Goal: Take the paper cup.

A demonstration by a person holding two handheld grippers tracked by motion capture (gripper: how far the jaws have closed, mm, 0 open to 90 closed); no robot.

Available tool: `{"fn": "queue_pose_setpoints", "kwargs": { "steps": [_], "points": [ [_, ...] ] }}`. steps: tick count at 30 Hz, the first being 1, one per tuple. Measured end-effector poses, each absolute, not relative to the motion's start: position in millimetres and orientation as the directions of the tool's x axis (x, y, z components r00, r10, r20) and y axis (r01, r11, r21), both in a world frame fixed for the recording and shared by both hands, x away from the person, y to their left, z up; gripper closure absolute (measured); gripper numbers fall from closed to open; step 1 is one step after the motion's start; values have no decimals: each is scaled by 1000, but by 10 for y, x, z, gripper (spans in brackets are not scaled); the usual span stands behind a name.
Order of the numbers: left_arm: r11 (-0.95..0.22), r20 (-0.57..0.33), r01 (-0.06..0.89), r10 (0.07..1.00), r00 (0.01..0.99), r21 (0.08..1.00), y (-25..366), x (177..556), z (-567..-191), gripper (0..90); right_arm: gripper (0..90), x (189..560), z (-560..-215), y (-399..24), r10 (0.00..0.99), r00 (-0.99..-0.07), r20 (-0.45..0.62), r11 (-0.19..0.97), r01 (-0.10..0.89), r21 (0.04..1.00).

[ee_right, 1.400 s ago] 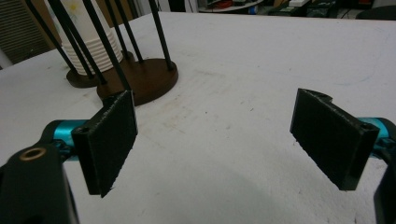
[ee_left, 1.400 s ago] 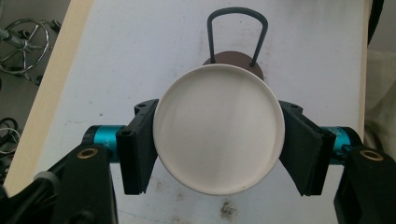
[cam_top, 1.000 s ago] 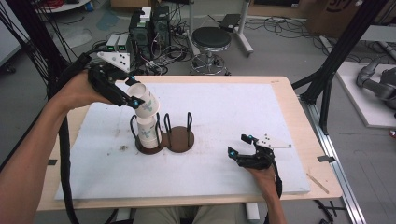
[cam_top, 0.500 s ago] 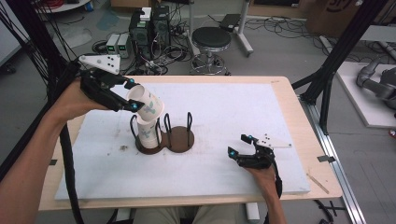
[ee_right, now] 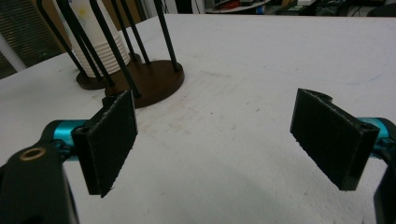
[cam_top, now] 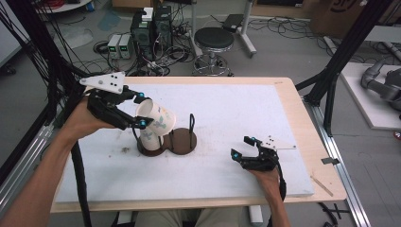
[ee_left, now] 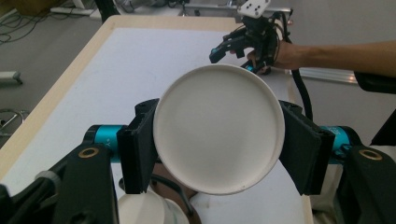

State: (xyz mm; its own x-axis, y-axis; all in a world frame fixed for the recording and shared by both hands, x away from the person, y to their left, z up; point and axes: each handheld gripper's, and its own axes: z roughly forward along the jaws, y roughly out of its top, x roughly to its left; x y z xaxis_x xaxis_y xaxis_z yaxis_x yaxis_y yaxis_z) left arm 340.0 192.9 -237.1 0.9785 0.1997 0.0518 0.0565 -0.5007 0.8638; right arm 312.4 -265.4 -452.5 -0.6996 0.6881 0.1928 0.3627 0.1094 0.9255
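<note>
Gripping paper cup [cam_top: 156, 119], left claw [cam_top: 140, 109] clamped on its sides, cup tilted, above stack [cam_top: 150, 140] in brown holder [cam_top: 168, 142]. Cup bottom faces left gripper view, pads touching both sides. Right claw [cam_top: 242, 147] wide open, empty, low over counter [cam_top: 227, 113], well apart from holder.

The left gripper [cam_top: 140, 109] hangs raised above the table's left half, its 2 jaws clamped on a cup, forearm entering from the near-left corner. The right gripper [cam_top: 246, 147] rests low near the near edge, jaws spread wide.
</note>
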Motion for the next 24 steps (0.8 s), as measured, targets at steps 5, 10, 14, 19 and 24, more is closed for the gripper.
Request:
{"fn": "queue_pose_setpoints", "kwargs": {
  "steps": [5, 10, 14, 19, 24],
  "points": [
    [-447, 32, 67, 210, 977, 892, 1944, 3329, -2454, 352, 151, 3129, -4527, -2669, 683, -702, 205, 98, 366, 926],
    [-398, 1, 83, 208, 978, 914, 1950, 3268, -2606, 353, 151, 3125, -4528, -2678, 676, -706, 211, 90, 363, 927],
    [-375, -8, 89, 212, 977, 923, 1940, 3209, -2742, 353, 151, 3122, -4528, -2677, 677, -706, 207, 88, 358, 930],
    [-332, -17, 86, 204, 979, 939, 1981, 3139, -2907, 353, 151, 3118, -4529, -2689, 675, -708, 209, 81, 352, 932],
    [-276, -38, 93, 198, 979, 956, 2029, 3118, -3046, 353, 151, 3117, -4532, -2704, 672, -705, 227, 61, 358, 932]
  ]
}}
